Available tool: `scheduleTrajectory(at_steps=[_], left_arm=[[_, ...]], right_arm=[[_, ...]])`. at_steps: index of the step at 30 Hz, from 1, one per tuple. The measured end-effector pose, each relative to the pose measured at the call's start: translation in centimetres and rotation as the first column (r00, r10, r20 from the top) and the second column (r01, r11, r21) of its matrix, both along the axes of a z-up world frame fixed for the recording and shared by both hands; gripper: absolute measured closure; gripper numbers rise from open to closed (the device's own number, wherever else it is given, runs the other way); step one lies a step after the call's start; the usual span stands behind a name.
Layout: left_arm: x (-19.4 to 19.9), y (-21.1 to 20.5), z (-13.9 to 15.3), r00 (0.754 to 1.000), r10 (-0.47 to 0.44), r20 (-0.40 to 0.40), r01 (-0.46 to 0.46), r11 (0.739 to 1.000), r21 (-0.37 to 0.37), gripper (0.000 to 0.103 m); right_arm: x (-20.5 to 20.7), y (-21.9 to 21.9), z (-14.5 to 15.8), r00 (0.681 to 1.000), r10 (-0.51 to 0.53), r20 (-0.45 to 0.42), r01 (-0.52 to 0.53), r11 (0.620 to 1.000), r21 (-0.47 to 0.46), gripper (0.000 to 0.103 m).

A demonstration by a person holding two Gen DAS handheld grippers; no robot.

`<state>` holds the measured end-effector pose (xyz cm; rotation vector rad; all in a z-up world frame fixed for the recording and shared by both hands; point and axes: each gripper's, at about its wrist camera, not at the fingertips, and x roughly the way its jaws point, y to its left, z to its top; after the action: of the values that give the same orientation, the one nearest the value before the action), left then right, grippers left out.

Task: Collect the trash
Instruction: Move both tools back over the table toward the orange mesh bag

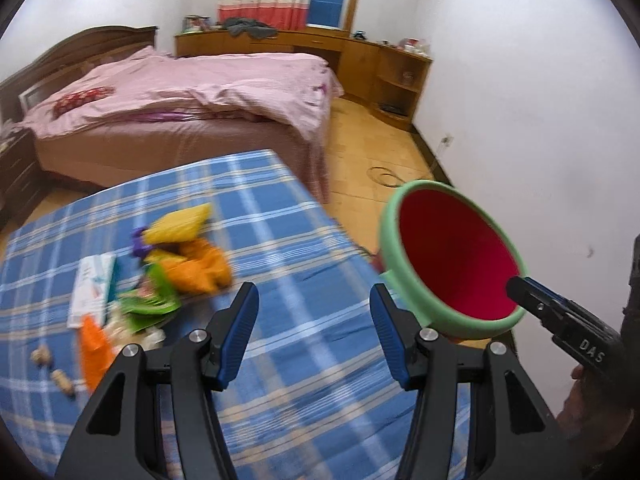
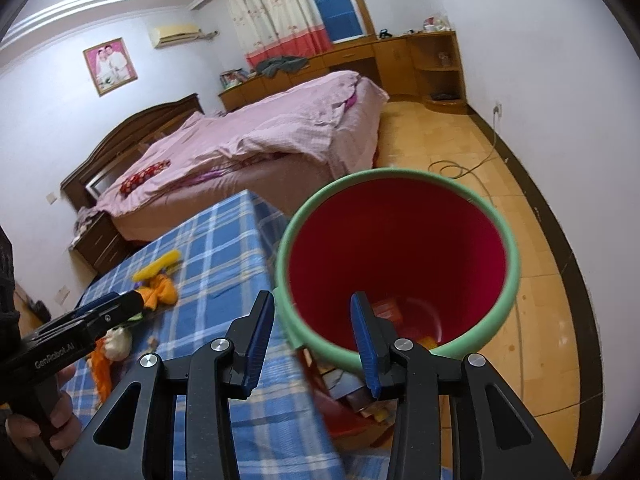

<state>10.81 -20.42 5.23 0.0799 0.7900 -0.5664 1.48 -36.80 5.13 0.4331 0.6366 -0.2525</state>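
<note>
A red bin with a green rim hangs beside the table's right edge, tilted toward me. My right gripper is shut on the bin's near rim, one finger inside, one outside; it also shows in the left wrist view. A few scraps lie in the bin's bottom. My left gripper is open and empty above the blue plaid tablecloth. A pile of trash lies to its left: yellow and orange wrappers, a green packet, a white box and peanut shells.
A bed with pink bedding stands behind the table. Wooden cabinets line the far wall. A cable coils on the wooden floor to the right. Boxes sit under the table near the bin.
</note>
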Motion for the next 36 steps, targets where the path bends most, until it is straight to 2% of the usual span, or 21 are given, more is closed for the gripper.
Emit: scheduleTrajectory(at_steps=[7,17,27,36], left_arm=[[0.8,5.0,-0.5,0.992,0.125,-0.005,-0.125,0.992,0.017,0.045],[2.1,10.6,-2.5,0.958,0.285,-0.014,-0.284,0.956,0.072,0.045],[3.0,14.5,-4.7,0.928,0.367,-0.065,-0.361,0.928,0.091,0.045],[3.1,17.3,-6.2,0.905,0.408,-0.122,-0.403,0.913,0.07,0.045]], right_arm=[[0.8,3.0,-0.2,0.998,0.057,-0.014,-0.057,0.998,0.004,0.062],[2.5,6.4,-1.0,0.992,0.118,-0.053,-0.117,0.993,0.009,0.062],[4.5,9.9,-2.1,0.977,0.189,-0.095,-0.188,0.982,0.015,0.062],[6.6,13.1,-3.1,0.957,0.256,-0.136,-0.256,0.967,0.021,0.062]])
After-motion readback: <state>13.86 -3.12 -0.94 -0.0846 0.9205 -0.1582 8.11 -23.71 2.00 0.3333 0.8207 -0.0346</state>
